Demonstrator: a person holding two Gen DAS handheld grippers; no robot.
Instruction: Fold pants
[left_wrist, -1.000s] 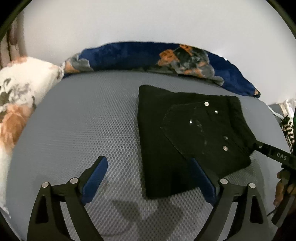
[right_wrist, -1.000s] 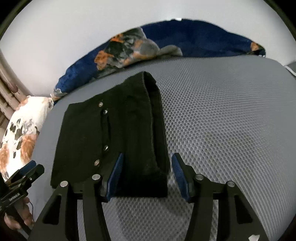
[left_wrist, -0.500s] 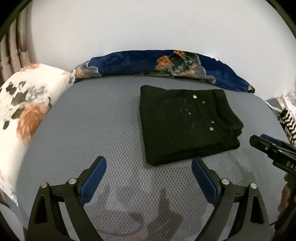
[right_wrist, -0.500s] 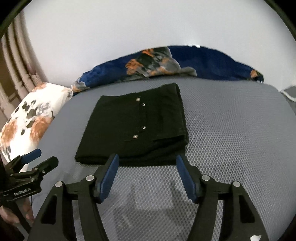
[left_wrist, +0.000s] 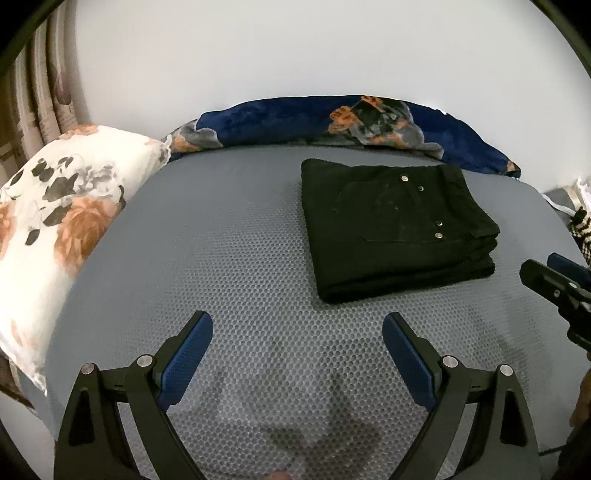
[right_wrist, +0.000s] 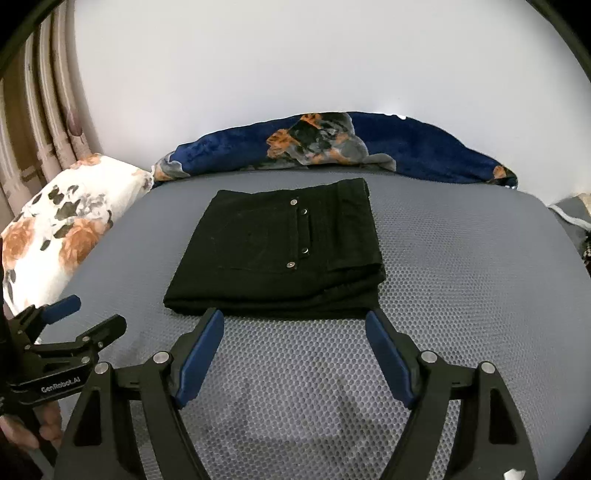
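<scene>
Black pants (right_wrist: 280, 254) lie folded into a compact, roughly rectangular stack on the grey mesh-textured mattress (right_wrist: 461, 258). Several layers show at the near edge and at the right-hand corner, where the lower layers stick out a little. The top face carries a back pocket outline and four metal rivets or snaps in a line. Fabric is flat, with no loose leg trailing out. In the left wrist view the same stack (left_wrist: 391, 229) sits right of centre, towards the far half of the mattress.

Behind the stack, along the white wall, lies a dark blue floral blanket (right_wrist: 332, 147). A white pillow with orange and grey flowers (right_wrist: 62, 229) sits at the left, with a curtain (right_wrist: 33, 122) beyond it.

Right gripper (right_wrist: 294, 339): held above the mattress just short of the stack's near edge, tilted downward. Its jaws are opening; the blue pads stand well apart with only bare mattress between them, not touching the pants.

Left gripper (left_wrist: 297, 343): also over bare mattress, near-left of the stack and clear of it, tilted downward. Fingers wide apart, nothing between them. It shows from the side at the lower left of the right wrist view (right_wrist: 70, 328), with part of a person's hand (right_wrist: 33, 428) on its handle.
</scene>
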